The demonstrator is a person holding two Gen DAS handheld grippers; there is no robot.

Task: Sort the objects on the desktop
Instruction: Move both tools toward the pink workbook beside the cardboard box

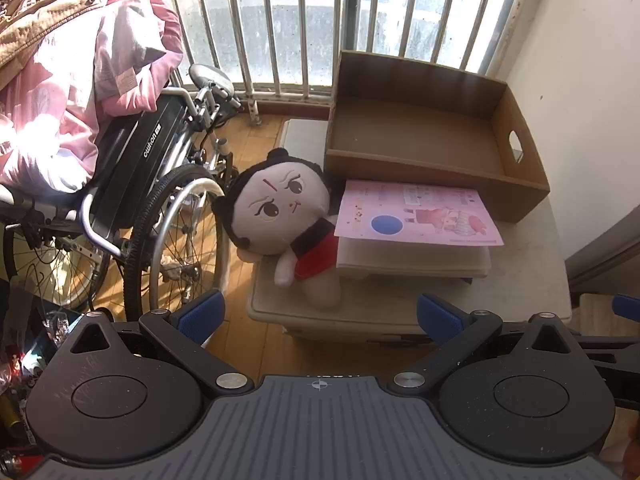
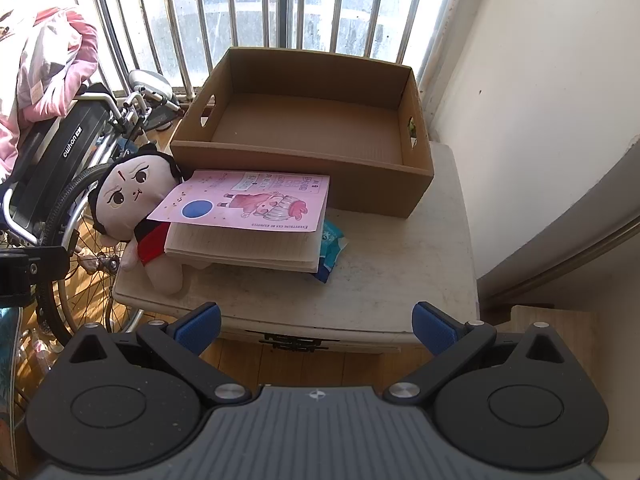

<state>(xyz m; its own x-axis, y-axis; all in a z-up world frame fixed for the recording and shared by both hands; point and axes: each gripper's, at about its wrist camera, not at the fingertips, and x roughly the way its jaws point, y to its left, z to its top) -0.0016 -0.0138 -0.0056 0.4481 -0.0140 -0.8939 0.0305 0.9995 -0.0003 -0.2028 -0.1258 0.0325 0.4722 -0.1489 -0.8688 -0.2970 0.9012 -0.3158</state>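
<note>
Both tools were hanging back off the front edge of the desk (image 2: 400,280), the left tool (image 1: 320,316) and right tool (image 2: 316,322) each spread wide with nothing between the blue pads. On the desk, the pink notebook (image 2: 248,200) lay in front of the cardboard box (image 2: 304,128), partly over the plush doll (image 2: 132,200) on its left and a blue packet (image 2: 332,248) poking out on its right. A wheelchair (image 1: 152,184) stood left of the desk.

Bright daylight streams through the barred window (image 1: 304,20), glaring on pink clothing (image 1: 52,92); fisheye edges curve, focus stays sharp.
</note>
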